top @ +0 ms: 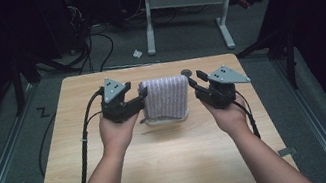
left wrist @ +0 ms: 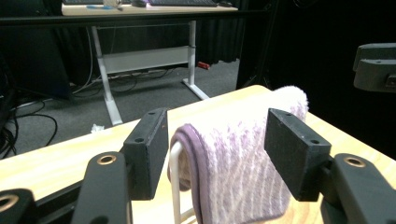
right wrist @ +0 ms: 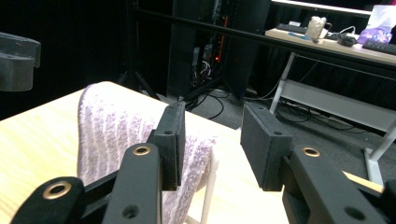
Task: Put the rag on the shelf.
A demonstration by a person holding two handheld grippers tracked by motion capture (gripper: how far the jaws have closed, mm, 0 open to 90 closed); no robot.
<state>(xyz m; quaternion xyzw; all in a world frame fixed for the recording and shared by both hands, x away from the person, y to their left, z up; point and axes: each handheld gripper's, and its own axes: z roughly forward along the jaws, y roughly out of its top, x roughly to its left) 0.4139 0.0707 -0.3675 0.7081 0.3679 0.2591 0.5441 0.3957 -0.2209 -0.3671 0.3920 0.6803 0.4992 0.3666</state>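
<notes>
Towel [top: 167, 97], purple-striped and draped over a white rack [top: 169, 117], sits at the middle of my wooden desk [top: 165, 172] in the high view. My left gripper [top: 138, 101] is at its left end and my right gripper [top: 194, 86] just beside its right end, a hand behind each.

From the left gripper view, my jaws stand wide apart with the towel's [left wrist: 233, 163] hemmed end and the rack's white rod [left wrist: 175, 186] between them; neither pad presses the cloth.

From the right gripper view, my jaws are likewise spread and hold nothing; the towel [right wrist: 112, 126] lies behind and beyond the left jaw, with a rack leg [right wrist: 208, 186] in the gap.
</notes>
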